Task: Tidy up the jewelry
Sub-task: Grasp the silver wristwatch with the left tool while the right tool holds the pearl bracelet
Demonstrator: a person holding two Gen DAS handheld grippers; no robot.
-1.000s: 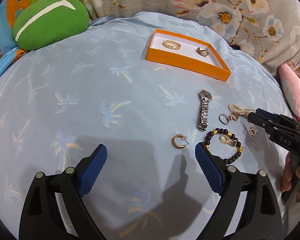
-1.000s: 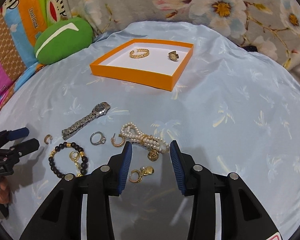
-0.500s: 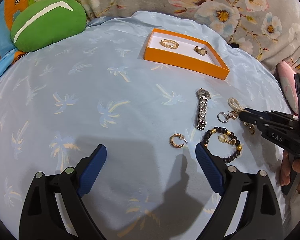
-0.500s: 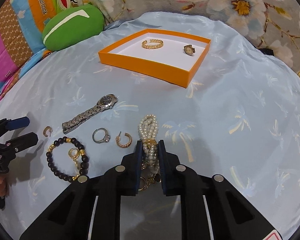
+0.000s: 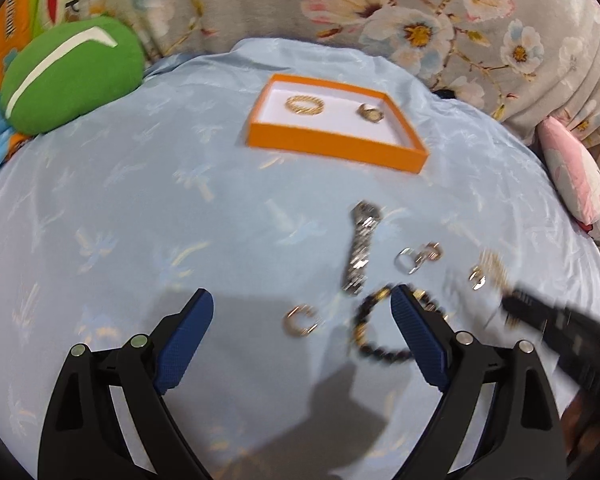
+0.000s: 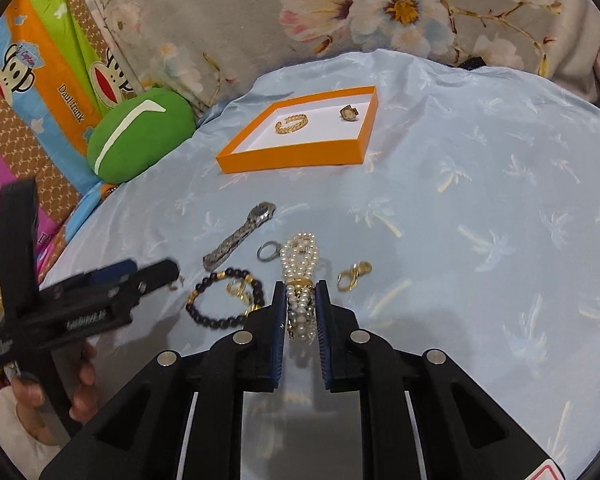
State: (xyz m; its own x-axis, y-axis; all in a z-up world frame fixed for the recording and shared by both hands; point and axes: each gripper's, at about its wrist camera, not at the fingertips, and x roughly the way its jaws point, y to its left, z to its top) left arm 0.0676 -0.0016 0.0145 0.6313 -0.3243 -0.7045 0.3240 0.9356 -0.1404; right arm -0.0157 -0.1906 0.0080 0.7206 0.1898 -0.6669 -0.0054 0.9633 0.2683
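Now the right claw point(image 6: 298, 300) pinches the pearl bracelet point(image 6: 300, 264).

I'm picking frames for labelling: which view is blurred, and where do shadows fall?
Left wrist view: motion-smeared, the watch and right gripper streaky; a dark shadow falls on the cloth near the left gripper. Right wrist view: mostly sharp, pearl bracelet crisp.

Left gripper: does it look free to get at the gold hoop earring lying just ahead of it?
Probably yes. The left gripper has its jaws wide open and nothing in them, and the gold hoop earring lies alone on the blue cloth between them. The black bead bracelet sits close to one side.
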